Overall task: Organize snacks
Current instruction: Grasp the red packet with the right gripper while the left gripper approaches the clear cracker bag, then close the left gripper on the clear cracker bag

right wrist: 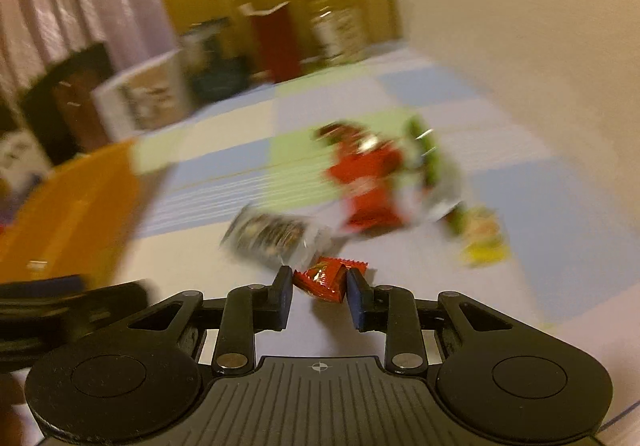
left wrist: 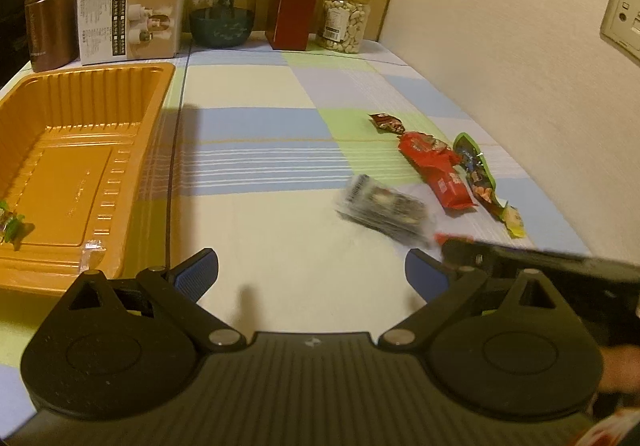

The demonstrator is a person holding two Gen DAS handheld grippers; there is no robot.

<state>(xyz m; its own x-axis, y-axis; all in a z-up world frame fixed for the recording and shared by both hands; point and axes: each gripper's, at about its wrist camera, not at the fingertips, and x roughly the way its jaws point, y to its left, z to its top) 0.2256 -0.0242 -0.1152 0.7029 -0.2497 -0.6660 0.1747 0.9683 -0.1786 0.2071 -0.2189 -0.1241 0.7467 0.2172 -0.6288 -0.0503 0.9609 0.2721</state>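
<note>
Red snack packet (right wrist: 324, 278) pinched by right gripper (right wrist: 318, 288).

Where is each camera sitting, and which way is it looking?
Left wrist: sits on the left gripper, looking forward and down at the checked table and orange tray; its open fingers show.
Right wrist: sits on the right gripper, looking down over the table, blurred; its fingers pinch a small red packet.
Shared: tray, the silver-and-black packet and the long red packet.
</note>
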